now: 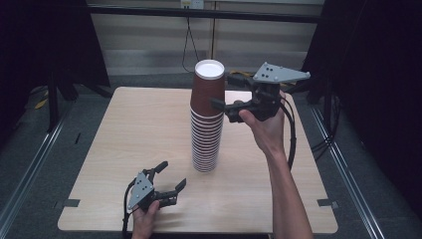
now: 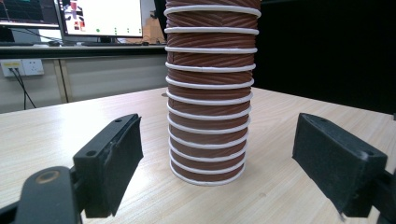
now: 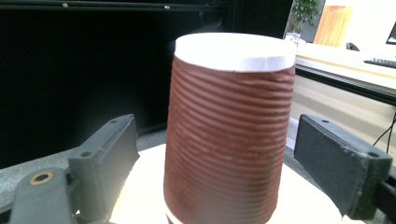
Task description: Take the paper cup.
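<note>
Nearest the person, the left gripper (image 1: 173, 174) rests low at the front edge of the tabletop (image 1: 124, 129), jaws open w/ nothing between them. It points at the stack of brown paper cups (image 1: 205, 144) but sits well apart from it. The stack stands upside down approx. mid-tabletop: ribbed brown walls, white rims showing one above another, straight and upright. At its top, the right gripper (image 1: 222, 89) is held level w/ jaws either side of the top cup (image 1: 208, 92). In the right gripper view a gap shows btwn each pad and the cup wall, so jaws read as open around it, not clamped. Progress, as a judgement: the work looks like taking cups off the stack one by one. No loose cup lies on the tabletop, so it's at or near the start. The top cup is bracketed but not yet gripped; closing, lifting and setting it down are left. Writing: none on the cups, no logo or label. Further back, the monitors (image 2: 100, 16) and a wall socket (image 2: 21, 67) show nothing legible.
</note>
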The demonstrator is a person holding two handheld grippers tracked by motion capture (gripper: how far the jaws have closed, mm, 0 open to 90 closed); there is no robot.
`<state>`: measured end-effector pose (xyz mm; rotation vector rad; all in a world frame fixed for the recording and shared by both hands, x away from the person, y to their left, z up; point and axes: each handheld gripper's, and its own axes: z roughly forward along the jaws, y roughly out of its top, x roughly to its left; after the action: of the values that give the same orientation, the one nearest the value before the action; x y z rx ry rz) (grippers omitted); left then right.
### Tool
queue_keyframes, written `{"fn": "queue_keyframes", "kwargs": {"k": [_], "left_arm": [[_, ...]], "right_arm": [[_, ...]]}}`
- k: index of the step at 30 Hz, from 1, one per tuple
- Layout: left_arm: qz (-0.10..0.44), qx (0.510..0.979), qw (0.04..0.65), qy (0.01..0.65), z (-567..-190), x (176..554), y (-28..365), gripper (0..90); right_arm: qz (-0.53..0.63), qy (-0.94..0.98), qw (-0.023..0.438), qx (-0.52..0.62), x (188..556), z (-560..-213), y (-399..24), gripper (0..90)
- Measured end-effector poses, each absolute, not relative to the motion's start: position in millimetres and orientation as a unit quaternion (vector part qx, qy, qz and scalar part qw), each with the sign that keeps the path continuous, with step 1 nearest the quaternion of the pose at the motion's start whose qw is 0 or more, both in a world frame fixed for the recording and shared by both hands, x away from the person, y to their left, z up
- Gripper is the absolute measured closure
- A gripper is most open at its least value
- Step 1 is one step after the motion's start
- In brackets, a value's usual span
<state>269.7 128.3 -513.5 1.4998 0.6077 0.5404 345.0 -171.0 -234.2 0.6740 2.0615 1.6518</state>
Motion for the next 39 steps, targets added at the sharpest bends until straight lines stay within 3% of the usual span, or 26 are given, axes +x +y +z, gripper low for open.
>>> {"fn": "queue_keyframes", "kwargs": {"k": [17, 27, 39], "left_arm": [[0.235, 0.661, 0.660, 0.269, -513.8, 269.3, 128.2, 15.7], [0.235, 0.661, 0.660, 0.269, -513.8, 269.3, 128.4, 15.7], [0.235, 0.659, 0.661, 0.270, -513.8, 269.4, 128.3, 15.7]], "right_arm": [[0.572, 0.764, 0.166, 0.247, 376.6, -220.6, -151.5, 13.0], [0.564, 0.770, 0.169, 0.247, 382.7, -219.5, -143.7, 19.3], [0.565, 0.768, 0.178, 0.245, 381.2, -211.9, -143.8, 20.7]]}}
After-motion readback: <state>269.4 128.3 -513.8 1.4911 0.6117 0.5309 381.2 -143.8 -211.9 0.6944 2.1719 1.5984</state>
